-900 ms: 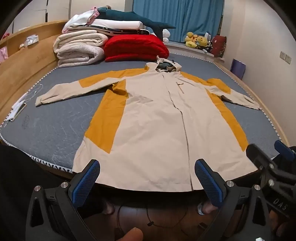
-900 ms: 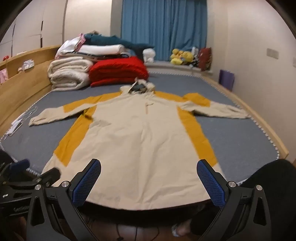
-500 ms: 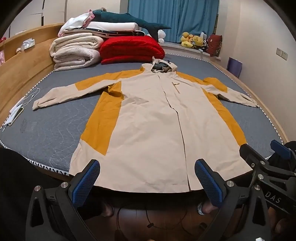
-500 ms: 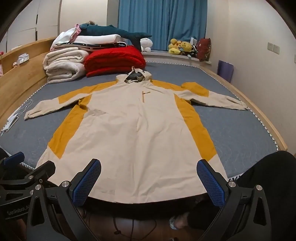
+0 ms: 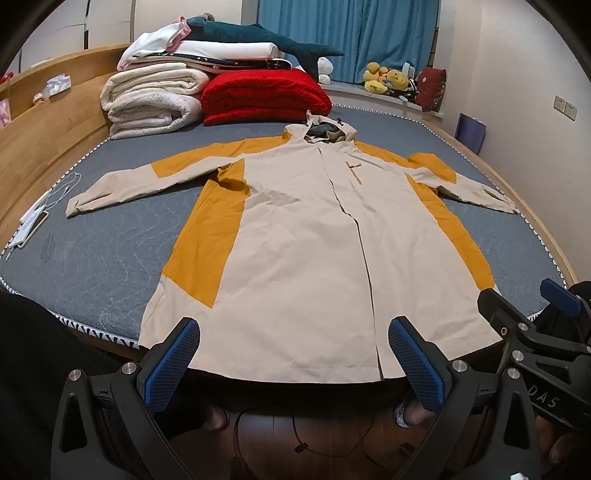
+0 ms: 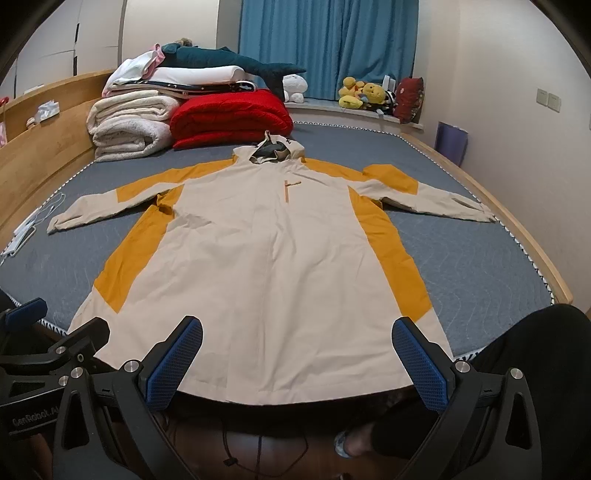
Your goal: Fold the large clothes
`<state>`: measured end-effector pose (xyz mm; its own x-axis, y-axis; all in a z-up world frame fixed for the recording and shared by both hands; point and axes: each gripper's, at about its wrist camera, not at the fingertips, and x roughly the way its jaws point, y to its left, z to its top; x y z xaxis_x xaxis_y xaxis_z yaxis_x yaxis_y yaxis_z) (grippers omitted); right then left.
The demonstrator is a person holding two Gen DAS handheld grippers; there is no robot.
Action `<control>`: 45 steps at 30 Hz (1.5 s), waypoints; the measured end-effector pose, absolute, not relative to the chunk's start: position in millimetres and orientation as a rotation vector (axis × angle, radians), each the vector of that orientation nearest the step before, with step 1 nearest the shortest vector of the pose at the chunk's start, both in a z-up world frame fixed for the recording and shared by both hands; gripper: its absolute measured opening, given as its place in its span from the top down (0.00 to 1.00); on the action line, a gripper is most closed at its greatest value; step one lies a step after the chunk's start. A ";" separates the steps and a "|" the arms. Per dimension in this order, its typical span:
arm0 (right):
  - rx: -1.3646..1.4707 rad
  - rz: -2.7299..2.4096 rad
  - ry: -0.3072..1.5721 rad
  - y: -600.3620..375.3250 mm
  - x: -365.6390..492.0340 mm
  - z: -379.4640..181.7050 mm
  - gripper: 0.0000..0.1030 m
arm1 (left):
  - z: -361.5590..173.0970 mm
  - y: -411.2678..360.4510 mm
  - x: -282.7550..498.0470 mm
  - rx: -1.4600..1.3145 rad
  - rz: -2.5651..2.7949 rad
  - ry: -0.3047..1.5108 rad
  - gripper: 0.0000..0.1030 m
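Note:
A long beige hooded coat (image 5: 306,251) with mustard-yellow side and shoulder panels lies flat, front up, on a grey mattress (image 5: 96,251), sleeves spread out, hood at the far end, hem hanging over the near edge. It also shows in the right wrist view (image 6: 266,266). My left gripper (image 5: 293,363) is open and empty, held in the air just short of the hem. My right gripper (image 6: 297,363) is open and empty, also just short of the hem. The right gripper shows at the right edge of the left wrist view (image 5: 535,325).
Folded white blankets (image 5: 151,99), a red quilt (image 5: 266,96) and a teal plush shark (image 5: 258,31) are stacked at the far end. A wooden bed frame (image 5: 40,140) borders the mattress. A phone with cables (image 5: 35,221) lies at the left edge. The person's dark legs (image 6: 535,354) stand at the bedside.
Both grippers have risen and tipped slightly, so the coat sits a little lower and nearer in both views. The jaws stay open. The coat has not moved.

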<state>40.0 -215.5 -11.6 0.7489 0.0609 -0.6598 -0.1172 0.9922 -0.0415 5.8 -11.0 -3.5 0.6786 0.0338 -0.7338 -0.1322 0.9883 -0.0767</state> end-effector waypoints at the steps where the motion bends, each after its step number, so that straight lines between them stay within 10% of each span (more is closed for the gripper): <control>1: -0.085 0.097 0.719 -214.8 40.1 -11.5 0.01 | -3.8 -10.4 5.7 -0.130 0.095 0.820 0.01; 45: -0.091 0.103 0.720 -213.8 40.3 -11.6 0.01 | -5.4 -11.6 4.9 -0.124 0.096 0.816 0.01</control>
<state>40.3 -213.8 -11.6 0.7469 0.0628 -0.6619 -0.1255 0.9909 -0.0476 4.9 -11.6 -5.4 0.6812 0.0376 -0.7312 -0.1328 0.9885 -0.0729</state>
